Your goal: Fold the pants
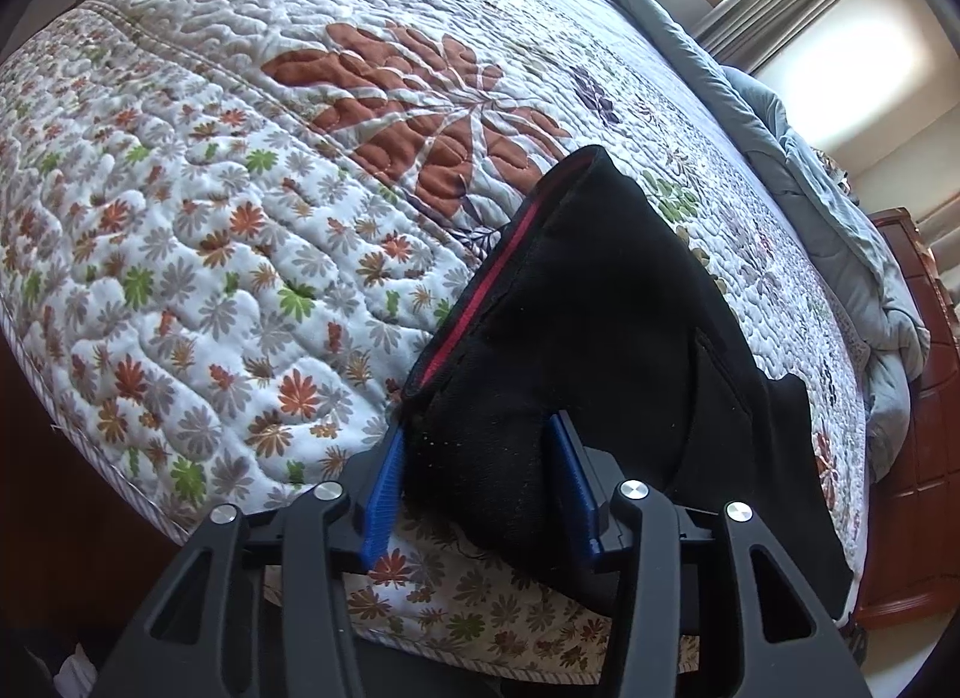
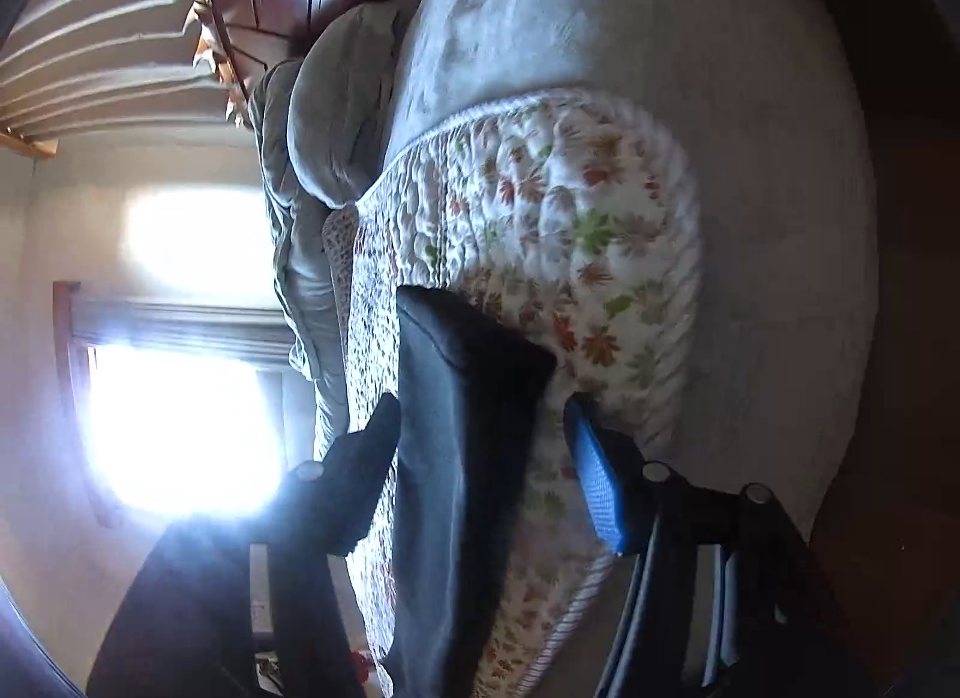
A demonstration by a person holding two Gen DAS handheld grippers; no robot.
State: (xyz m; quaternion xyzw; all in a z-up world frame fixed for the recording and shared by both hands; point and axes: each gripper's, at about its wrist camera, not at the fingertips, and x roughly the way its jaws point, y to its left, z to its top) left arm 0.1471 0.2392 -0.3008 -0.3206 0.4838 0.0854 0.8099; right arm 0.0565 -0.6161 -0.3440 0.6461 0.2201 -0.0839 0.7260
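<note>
Black pants (image 1: 600, 314) with a red-lined waistband lie on a flowered quilt (image 1: 240, 218) near the bed's front edge. My left gripper (image 1: 480, 446) has its blue pads on either side of a bunched part of the pants, jaws wide apart, the fabric between them. In the right wrist view, rolled sideways, the pants (image 2: 468, 428) run up from the bottom. My right gripper (image 2: 486, 416) is open, its jaws either side of the fabric edge and not closed on it.
A grey-blue duvet (image 1: 828, 206) is heaped along the far right of the bed, also seen in the right wrist view (image 2: 336, 170). A red-brown wooden headboard (image 1: 918, 398) stands behind it. A bright window (image 2: 180, 428) and curtains are beyond.
</note>
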